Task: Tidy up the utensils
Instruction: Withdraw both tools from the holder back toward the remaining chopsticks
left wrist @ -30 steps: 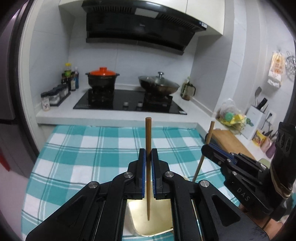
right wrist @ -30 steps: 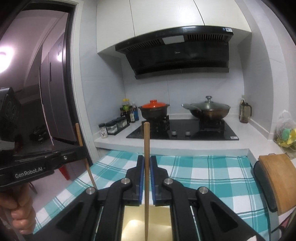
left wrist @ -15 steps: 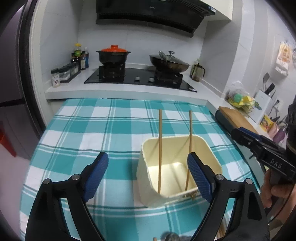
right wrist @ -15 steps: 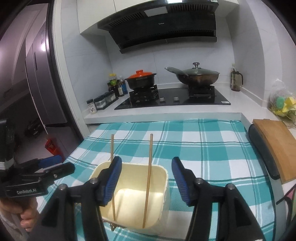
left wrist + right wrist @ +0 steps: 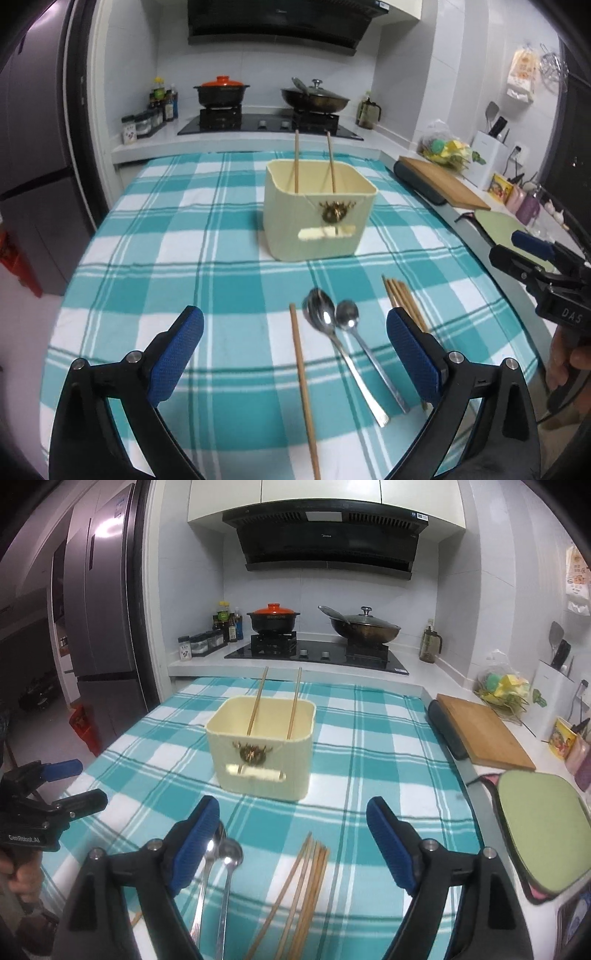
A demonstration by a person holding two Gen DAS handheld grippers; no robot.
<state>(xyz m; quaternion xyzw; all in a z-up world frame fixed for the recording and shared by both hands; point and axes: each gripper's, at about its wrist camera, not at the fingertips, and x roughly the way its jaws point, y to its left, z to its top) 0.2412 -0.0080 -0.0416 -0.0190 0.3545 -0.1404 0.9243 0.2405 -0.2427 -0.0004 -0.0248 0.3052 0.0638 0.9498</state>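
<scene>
Your left tongs point(image 5: 294, 356) are spread wide, their jaws having just been opening, with nothing pinched; below the gap, a single chopstick point(image 5: 303, 384) and two metal spoons point(image 5: 345, 343) lie flat on the checked tabletop point(image 5: 177, 258). Your right tongs point(image 5: 292, 843) are also spread, jaws just opened, gripping nothing; a loose bundle of chopsticks point(image 5: 301, 890) lies on the cloth under them, just right of the spoons. Farther back on the tabletop stands the cream utensil holder point(image 5: 317, 218), and two chopsticks point(image 5: 330, 162) stand inside it, leaning against its far wall, apart from each other. A wooden cutting board point(image 5: 484, 731) rests on the counter to the right.
</scene>
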